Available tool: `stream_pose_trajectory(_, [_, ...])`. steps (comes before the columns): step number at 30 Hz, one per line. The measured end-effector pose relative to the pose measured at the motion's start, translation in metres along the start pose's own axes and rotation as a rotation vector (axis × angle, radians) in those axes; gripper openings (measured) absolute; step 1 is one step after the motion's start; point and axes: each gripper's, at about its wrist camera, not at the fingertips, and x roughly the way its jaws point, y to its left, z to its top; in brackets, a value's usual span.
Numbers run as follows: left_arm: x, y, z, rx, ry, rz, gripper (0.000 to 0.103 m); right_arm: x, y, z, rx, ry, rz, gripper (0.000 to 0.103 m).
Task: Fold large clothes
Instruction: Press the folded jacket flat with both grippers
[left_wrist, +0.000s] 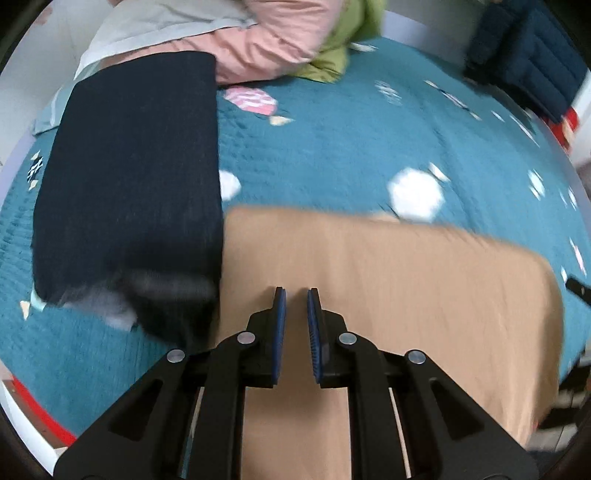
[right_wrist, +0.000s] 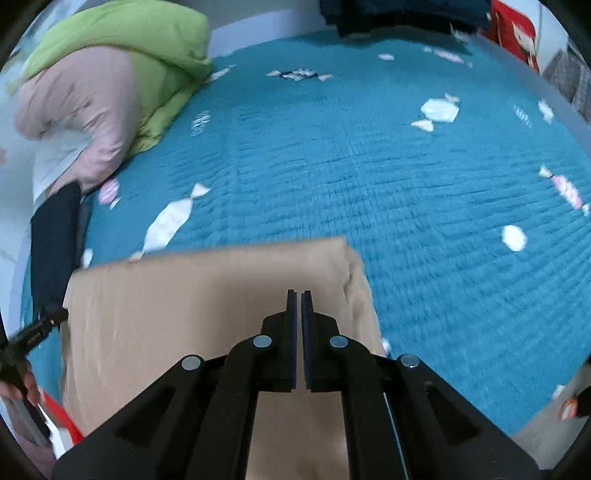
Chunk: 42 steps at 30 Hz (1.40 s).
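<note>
A tan garment (left_wrist: 388, 280) lies folded flat on the teal bedspread (left_wrist: 332, 147), near its front edge; it also shows in the right wrist view (right_wrist: 207, 295). My left gripper (left_wrist: 296, 295) hovers over the tan garment's left part, jaws slightly apart and empty. My right gripper (right_wrist: 299, 295) is over the garment's right part, jaws nearly together with nothing visible between them. A folded dark navy garment (left_wrist: 129, 177) lies on the bed just left of the tan one, touching its edge; it also shows in the right wrist view (right_wrist: 55, 236).
A pile of pink (left_wrist: 266, 40), green (left_wrist: 343, 48) and pale grey (left_wrist: 155, 26) clothes sits at the bed's far left; the pink (right_wrist: 85, 107) and green (right_wrist: 122, 40) ones also show in the right wrist view. A dark blue quilted item (left_wrist: 524, 55) lies at the far right. The bed's red and white edge (left_wrist: 33, 410) runs at the front.
</note>
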Motion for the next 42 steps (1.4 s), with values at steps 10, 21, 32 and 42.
stream_pose_trajectory(10, [0.061, 0.015, 0.052, -0.078, 0.066, -0.001, 0.010, 0.074, -0.015, 0.031, 0.053, 0.130, -0.027, 0.000])
stream_pose_trajectory(21, [0.026, 0.015, 0.053, -0.042, 0.048, 0.013, 0.008, 0.040, -0.003, 0.035, 0.040, 0.056, -0.042, 0.004])
stream_pose_trajectory(32, [-0.039, -0.093, -0.028, 0.207, -0.048, -0.115, 0.004, -0.025, 0.116, -0.065, -0.141, -0.093, 0.195, 0.002])
stream_pose_trajectory(42, [0.008, -0.085, -0.074, 0.158, 0.016, -0.213, 0.002, 0.028, 0.099, -0.106, -0.161, -0.020, 0.213, 0.000])
